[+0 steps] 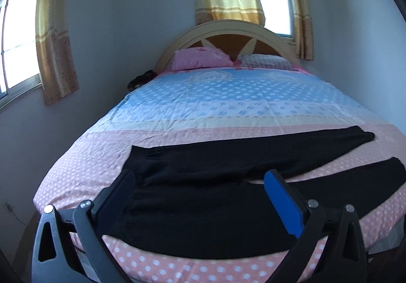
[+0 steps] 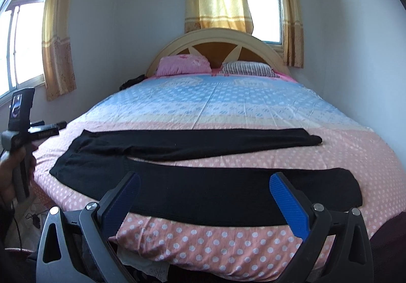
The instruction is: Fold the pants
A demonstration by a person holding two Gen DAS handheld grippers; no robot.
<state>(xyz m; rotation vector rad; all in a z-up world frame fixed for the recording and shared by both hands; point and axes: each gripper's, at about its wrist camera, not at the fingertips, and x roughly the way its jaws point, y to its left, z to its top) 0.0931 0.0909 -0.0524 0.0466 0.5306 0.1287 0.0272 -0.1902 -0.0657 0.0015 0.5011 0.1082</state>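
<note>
Black pants [image 1: 215,156] lie flat across the foot of the bed, waist to the left and both legs running right with a narrow gap between them. In the right wrist view the pants [image 2: 203,142] show whole, the near leg along the bed's front edge. My left gripper [image 1: 200,176] hovers open over the waist and upper near leg, holding nothing. My right gripper [image 2: 205,177] hangs open above the near leg, also holding nothing. A hand holds the left gripper [image 2: 50,128] at the bed's left side.
The bed [image 1: 203,105] has a pink and blue dotted sheet, a pink pillow [image 1: 200,58] and a checked pillow [image 1: 266,61] by the arched headboard [image 1: 228,29]. A dark object [image 1: 140,80] lies at the bed's far left edge. Walls stand close on both sides.
</note>
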